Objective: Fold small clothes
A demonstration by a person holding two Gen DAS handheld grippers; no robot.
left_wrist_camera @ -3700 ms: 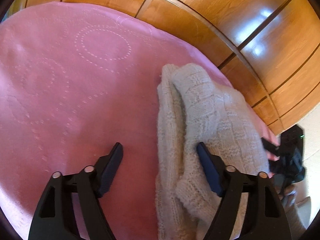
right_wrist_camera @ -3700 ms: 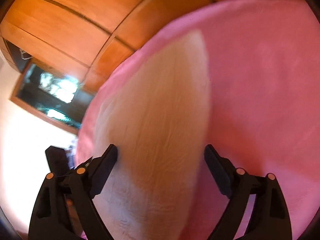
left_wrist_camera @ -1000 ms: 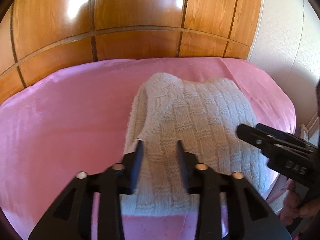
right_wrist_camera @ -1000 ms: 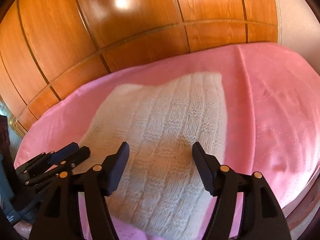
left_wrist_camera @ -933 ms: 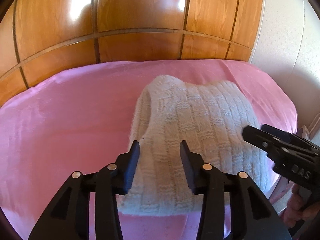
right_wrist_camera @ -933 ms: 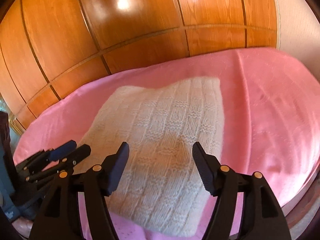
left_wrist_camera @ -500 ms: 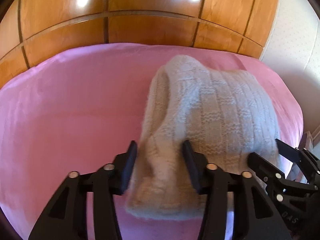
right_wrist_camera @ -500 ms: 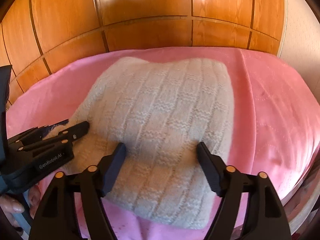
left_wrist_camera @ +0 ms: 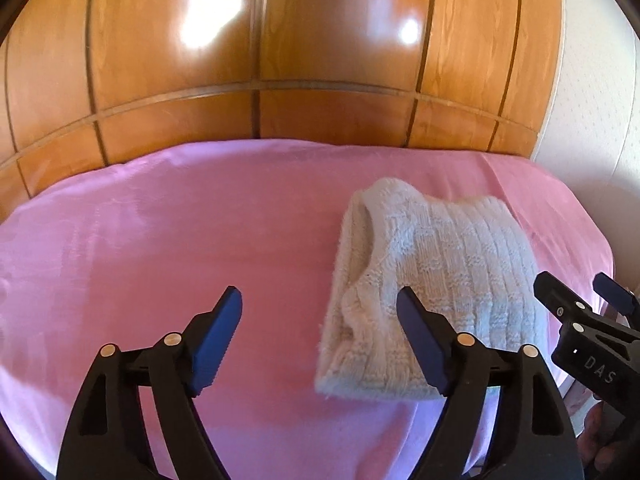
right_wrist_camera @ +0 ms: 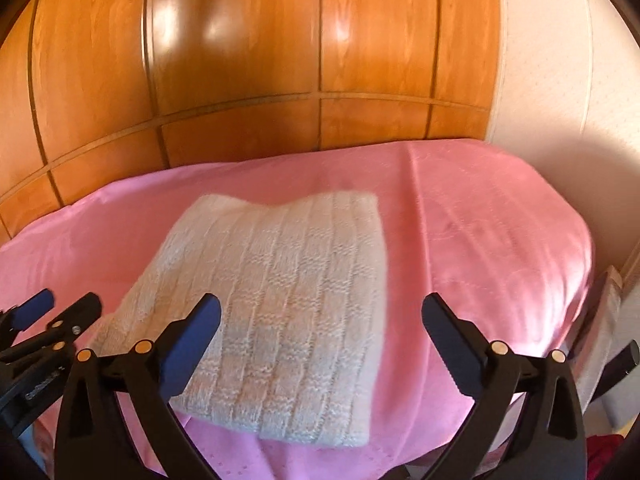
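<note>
Folded white knit sweater (left_wrist_camera: 432,288) near the pink bed cover's (left_wrist_camera: 160,240) front edge, my left gripper (left_wrist_camera: 320,336) and right gripper (right_wrist_camera: 320,340) jaws just opened wide, holding nothing

Right gripper (right_wrist_camera: 320,322), jaws just spread wide and empty, hangs over the folded knit sweater (right_wrist_camera: 280,304) on pink cloth (right_wrist_camera: 480,232)

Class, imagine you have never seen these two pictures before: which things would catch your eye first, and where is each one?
First comes the folded cream knitted sweater, lying flat on the pink cloth toward its right-hand side. Behind the cloth, glossy wooden panels fill the background. Nearest the camera, the left tool and the right tool stand wide open, gripping nothing.
</note>
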